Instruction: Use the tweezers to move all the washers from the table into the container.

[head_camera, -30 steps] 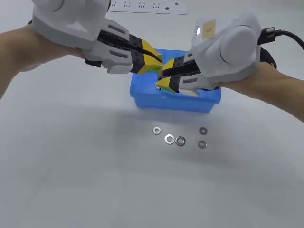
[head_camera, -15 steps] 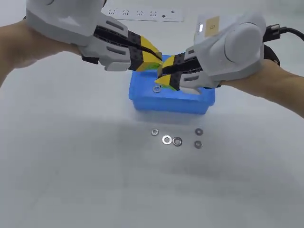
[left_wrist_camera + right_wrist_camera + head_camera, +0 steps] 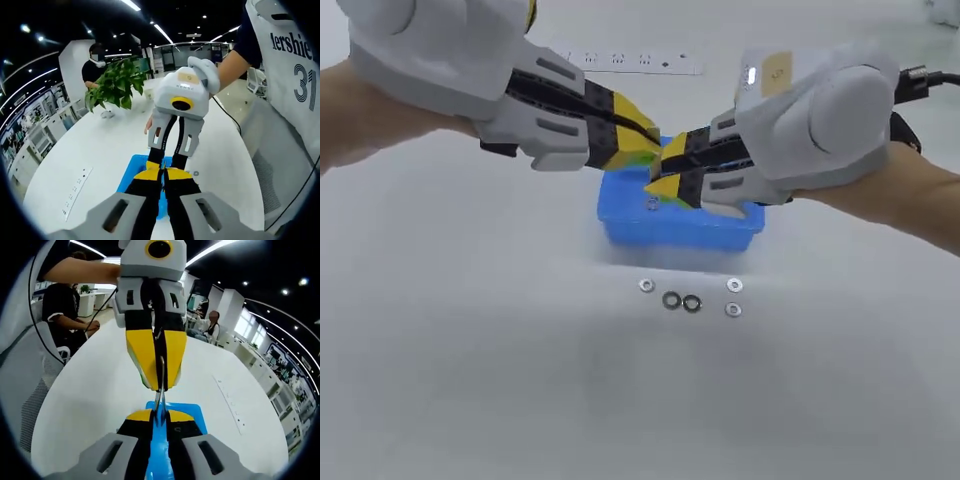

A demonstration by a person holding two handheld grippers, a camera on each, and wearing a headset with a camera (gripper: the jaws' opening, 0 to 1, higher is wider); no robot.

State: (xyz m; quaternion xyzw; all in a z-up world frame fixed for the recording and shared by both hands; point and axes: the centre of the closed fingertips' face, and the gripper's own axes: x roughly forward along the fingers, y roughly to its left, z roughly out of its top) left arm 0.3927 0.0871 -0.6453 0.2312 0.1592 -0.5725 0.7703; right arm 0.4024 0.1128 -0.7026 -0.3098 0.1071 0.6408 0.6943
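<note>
White table (image 3: 470, 390) in an open office, with a power strip (image 3: 620, 62) beyond the claws. My left claw (image 3: 642, 140) and right claw (image 3: 660, 182) meet tip to tip just above the blue container (image 3: 680, 230). Both have their jaws pressed together. In the right gripper view, thin steel tweezers (image 3: 160, 390) run from the left claw's yellow tips into the right claw's own, so I read both as clamped on them.

Five washers (image 3: 671, 300) lie loose on the table below the claws, on my side of the container. They look light, flat, hard and slick, likely to skate if nudged. Best taken by the rim, one tine through the hole.
</note>
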